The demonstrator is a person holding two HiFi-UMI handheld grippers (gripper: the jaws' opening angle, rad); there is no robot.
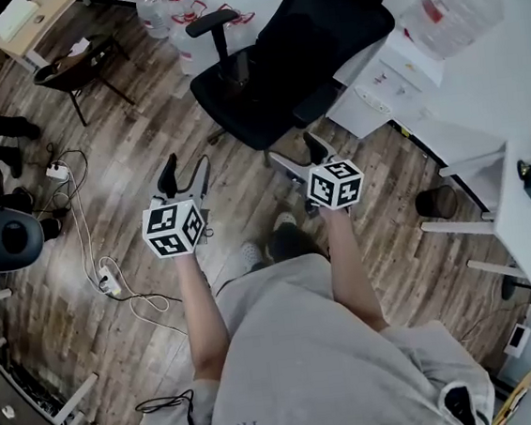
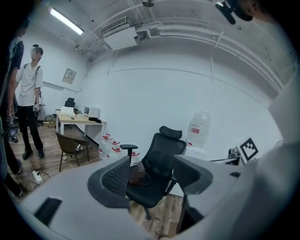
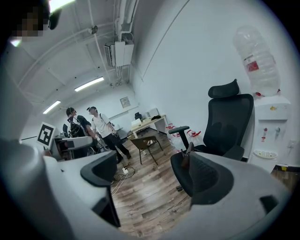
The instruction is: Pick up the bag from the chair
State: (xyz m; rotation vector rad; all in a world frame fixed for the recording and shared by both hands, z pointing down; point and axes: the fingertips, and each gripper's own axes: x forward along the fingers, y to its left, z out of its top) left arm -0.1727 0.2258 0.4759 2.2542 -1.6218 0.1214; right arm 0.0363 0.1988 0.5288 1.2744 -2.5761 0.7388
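We hold the left gripper (image 1: pixel 186 173) and the right gripper (image 1: pixel 297 156) side by side over the wooden floor (image 1: pixel 145 144), both pointed at the black office chair (image 1: pixel 282 101) at our 12 o'clock; neither touches it. In the left gripper view the jaws stand wide apart with nothing between the pads; the same holds in the right gripper view, where only floor shows in the gap.

The bag (image 2: pixel 137 173), small and brown, sits on the chair's seat, close to the armrest (image 2: pixel 128 147); in the left gripper view it shows beyond the left jaw, well apart from it; in the right gripper view only its top peeks over the right jaw.

A water dispenser (image 1: pixel 392 71) with a big bottle (image 1: pixel 456 3) stands by the wall at 2 o'clock from the chair; water jugs (image 1: pixel 169 9) stand on the floor at the chair's 10 o'clock; a brown chair (image 1: pixel 76 71) and a desk (image 1: pixel 33 24) lie farther out at 10 o'clock; cables (image 1: pixel 84 235) trail across the floor at our 9 o'clock; two people (image 3: pixel 93 129) stand near the desk.
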